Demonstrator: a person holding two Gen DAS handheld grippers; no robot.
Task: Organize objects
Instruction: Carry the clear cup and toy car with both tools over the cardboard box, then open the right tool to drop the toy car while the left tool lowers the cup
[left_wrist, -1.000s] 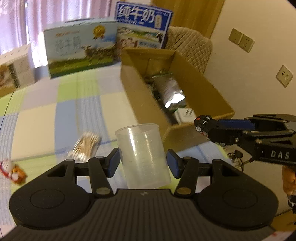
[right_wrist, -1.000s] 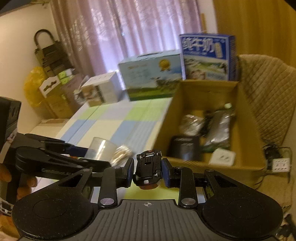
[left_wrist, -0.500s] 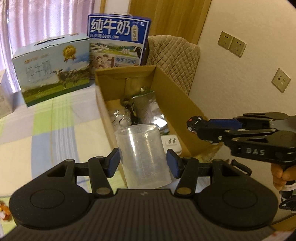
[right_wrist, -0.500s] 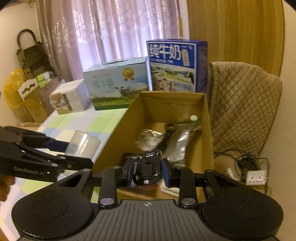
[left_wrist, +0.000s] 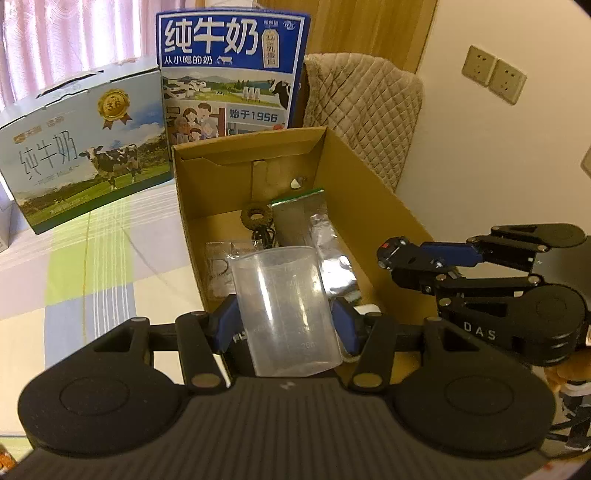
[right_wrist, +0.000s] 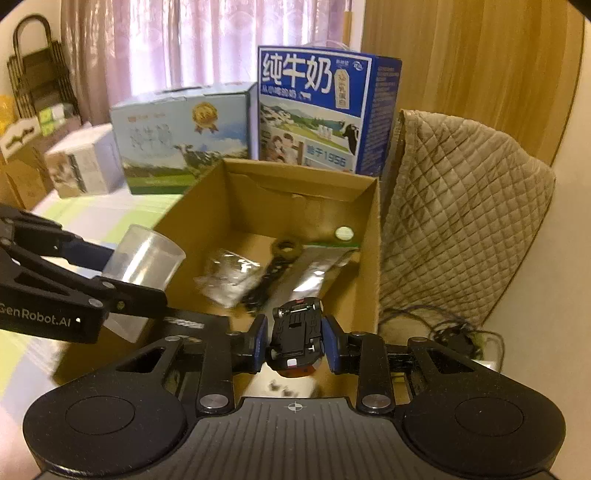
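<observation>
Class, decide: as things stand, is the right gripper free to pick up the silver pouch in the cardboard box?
Probably not: the right gripper is shut on a toy car, though the silver pouch lies uncovered.

There are two grippers, the left gripper (left_wrist: 286, 325) and the right gripper (right_wrist: 294, 341). There is one clear measuring cup (left_wrist: 286, 306), one toy car (right_wrist: 297, 326) and one open cardboard box (right_wrist: 369, 258). Behind the box stand two milk cartons, one blue (left_wrist: 231, 70) and one pale (left_wrist: 83, 144). On the wall are two sockets (left_wrist: 493, 79).
</observation>
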